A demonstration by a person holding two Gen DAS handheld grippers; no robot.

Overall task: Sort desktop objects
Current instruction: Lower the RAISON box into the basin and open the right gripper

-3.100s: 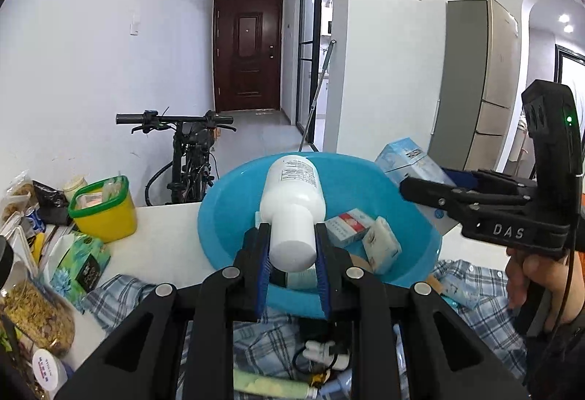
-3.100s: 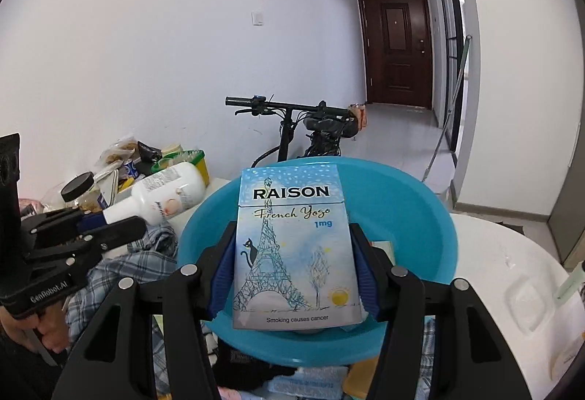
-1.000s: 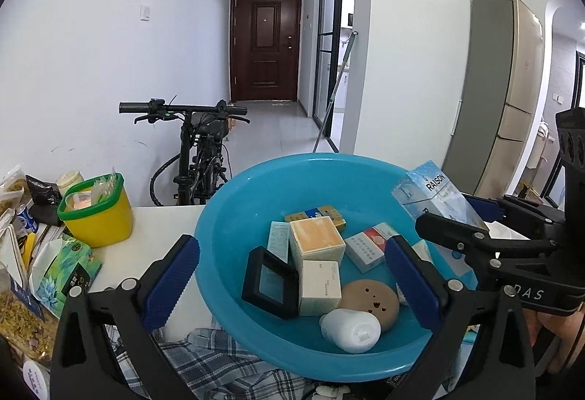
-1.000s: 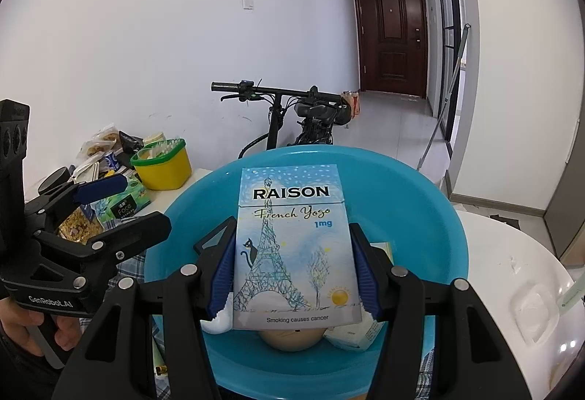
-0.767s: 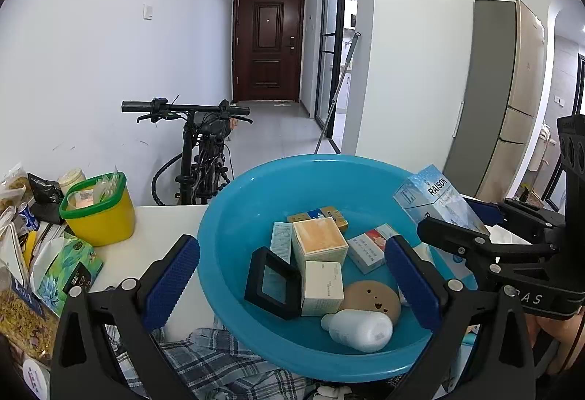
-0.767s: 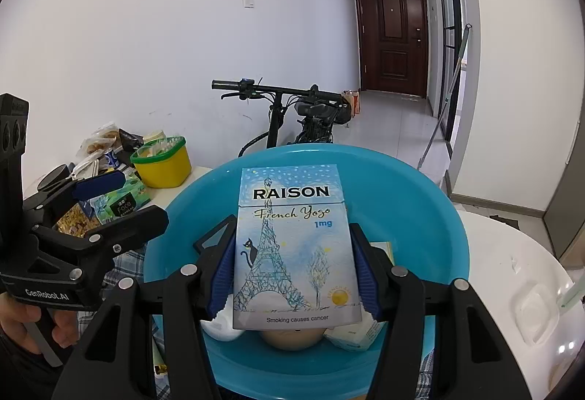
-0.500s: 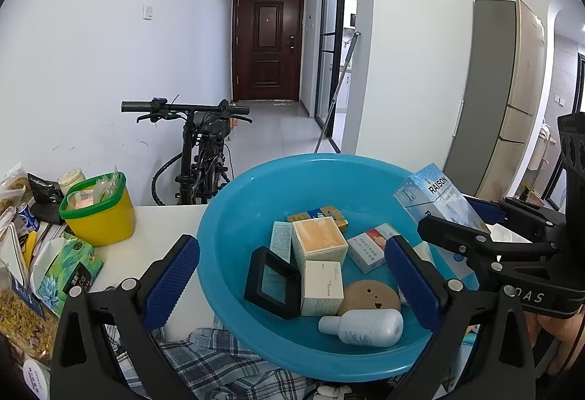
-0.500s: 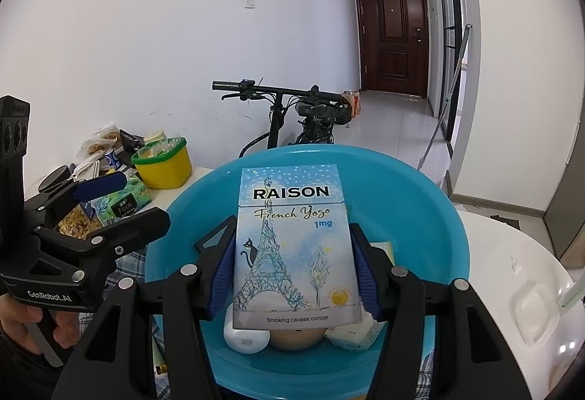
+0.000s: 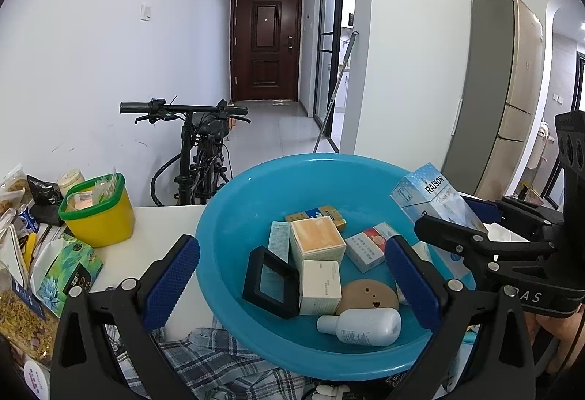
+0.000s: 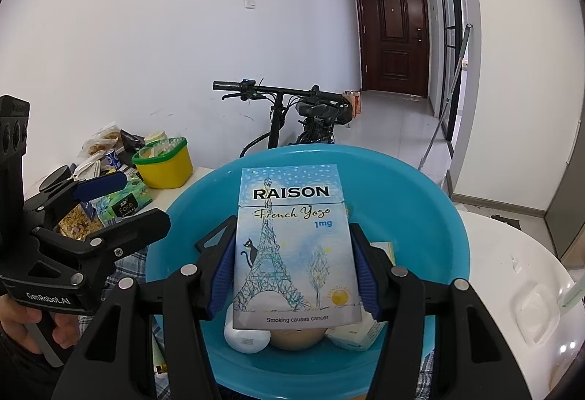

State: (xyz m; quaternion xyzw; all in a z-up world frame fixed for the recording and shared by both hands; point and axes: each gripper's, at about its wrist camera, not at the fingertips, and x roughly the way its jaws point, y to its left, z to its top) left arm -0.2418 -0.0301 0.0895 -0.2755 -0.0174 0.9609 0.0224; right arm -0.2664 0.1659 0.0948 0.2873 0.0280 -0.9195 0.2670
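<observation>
- My left gripper (image 9: 292, 275) hangs with its jaws spread wide, nothing between them.
- My right gripper (image 10: 294, 268) clamps the cigarette pack (image 10: 292, 246).

Bottle (image 9: 360, 326) lies in basin (image 9: 234, 217), tub (image 9: 98, 213) to its left.

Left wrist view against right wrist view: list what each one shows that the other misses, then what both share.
Only the left wrist view shows the black frame, the orange-topped box and the white bottle lying whole in the blue basin. Only the right wrist view shows the Raison pack front-on, clamped by the right gripper. Both share the basin, yellow tub and bicycle.
</observation>
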